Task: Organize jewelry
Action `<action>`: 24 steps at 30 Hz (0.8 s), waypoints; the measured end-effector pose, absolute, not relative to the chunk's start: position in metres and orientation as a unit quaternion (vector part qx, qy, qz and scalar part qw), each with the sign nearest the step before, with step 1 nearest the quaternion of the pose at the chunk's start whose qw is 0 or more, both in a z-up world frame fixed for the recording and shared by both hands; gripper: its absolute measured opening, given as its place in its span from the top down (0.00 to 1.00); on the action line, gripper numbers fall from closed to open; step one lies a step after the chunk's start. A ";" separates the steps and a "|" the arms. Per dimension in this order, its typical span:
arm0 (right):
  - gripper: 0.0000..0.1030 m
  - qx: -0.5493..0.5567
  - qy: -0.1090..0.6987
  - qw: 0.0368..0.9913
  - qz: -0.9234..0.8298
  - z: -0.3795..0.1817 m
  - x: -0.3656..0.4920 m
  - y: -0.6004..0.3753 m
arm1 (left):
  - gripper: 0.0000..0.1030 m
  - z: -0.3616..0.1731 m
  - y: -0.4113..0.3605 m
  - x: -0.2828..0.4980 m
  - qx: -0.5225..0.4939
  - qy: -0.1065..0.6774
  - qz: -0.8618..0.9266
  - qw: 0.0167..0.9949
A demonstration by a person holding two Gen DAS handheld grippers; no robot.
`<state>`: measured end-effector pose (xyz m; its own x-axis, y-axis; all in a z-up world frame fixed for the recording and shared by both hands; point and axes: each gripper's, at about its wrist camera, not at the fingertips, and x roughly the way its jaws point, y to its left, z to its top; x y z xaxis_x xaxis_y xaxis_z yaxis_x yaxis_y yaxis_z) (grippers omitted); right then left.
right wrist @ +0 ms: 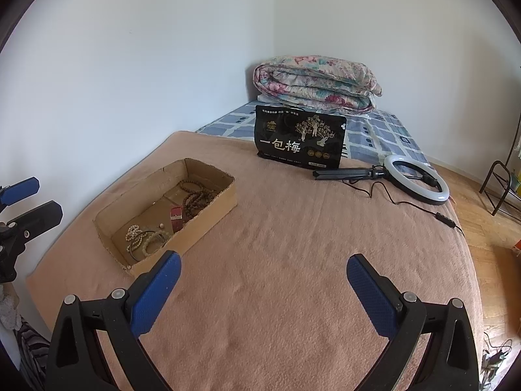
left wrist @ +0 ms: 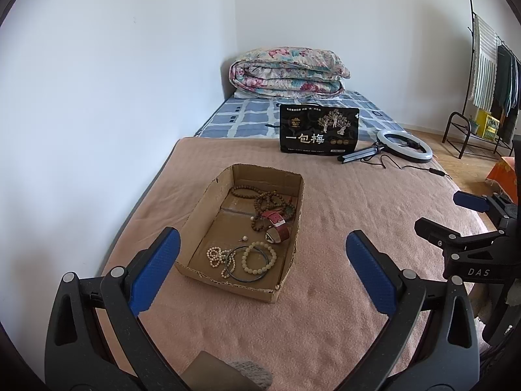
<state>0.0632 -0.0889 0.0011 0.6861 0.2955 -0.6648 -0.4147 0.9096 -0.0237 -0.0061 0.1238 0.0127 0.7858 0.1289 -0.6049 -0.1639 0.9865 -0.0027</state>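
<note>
A shallow cardboard box [left wrist: 208, 202] [right wrist: 215, 208] lies on the pink blanket and holds the jewelry. Inside are brown bead strands [left wrist: 270, 200] [right wrist: 195, 197], a red-strapped watch [left wrist: 276, 224] [right wrist: 176, 216], pale bead bracelets [left wrist: 259, 257] [right wrist: 153, 241], a white pearl strand [left wrist: 216, 255] and a dark bangle [left wrist: 247, 262]. My left gripper [left wrist: 262, 244] hovers open just short of the box's near edge, nothing between its fingers. To the right of the box, my right gripper [right wrist: 263, 272] hangs open and empty over bare blanket. Each gripper also shows at the other view's edge.
A black snack bag [left wrist: 319, 130] [right wrist: 299, 138] stands behind the box. A ring light [left wrist: 403, 146] [right wrist: 415, 179] on a folded tripod, with a trailing cord, lies at the blanket's far right. A folded floral quilt [left wrist: 286, 73] sits at the bed's head. White wall runs along the left.
</note>
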 end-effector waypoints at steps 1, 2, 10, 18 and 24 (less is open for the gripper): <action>0.00 -0.087 0.346 0.914 0.194 0.001 0.064 -0.088 | 0.00 0.013 0.124 -0.006 -0.027 0.318 0.078 0.945; 0.00 -0.086 0.346 0.914 0.194 0.001 0.063 -0.088 | 0.00 0.013 0.124 -0.006 -0.027 0.317 0.078 0.945; 0.00 -0.084 0.350 0.912 0.194 -0.001 0.063 -0.087 | 0.00 0.013 0.124 -0.006 -0.027 0.317 0.078 0.945; 0.00 -0.084 0.351 0.912 0.193 -0.002 0.062 -0.087 | 0.00 0.013 0.124 -0.007 -0.025 0.317 0.078 0.945; 0.00 -0.084 0.351 0.912 0.194 -0.002 0.063 -0.088 | 0.00 0.012 0.124 -0.007 -0.026 0.318 0.077 0.945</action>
<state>0.0626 -0.0878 -0.0019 0.6779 0.2950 -0.6733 -0.4136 0.9103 -0.0175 -0.0067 0.1236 0.0120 0.7858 0.1289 -0.6049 -0.1622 0.9868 -0.0004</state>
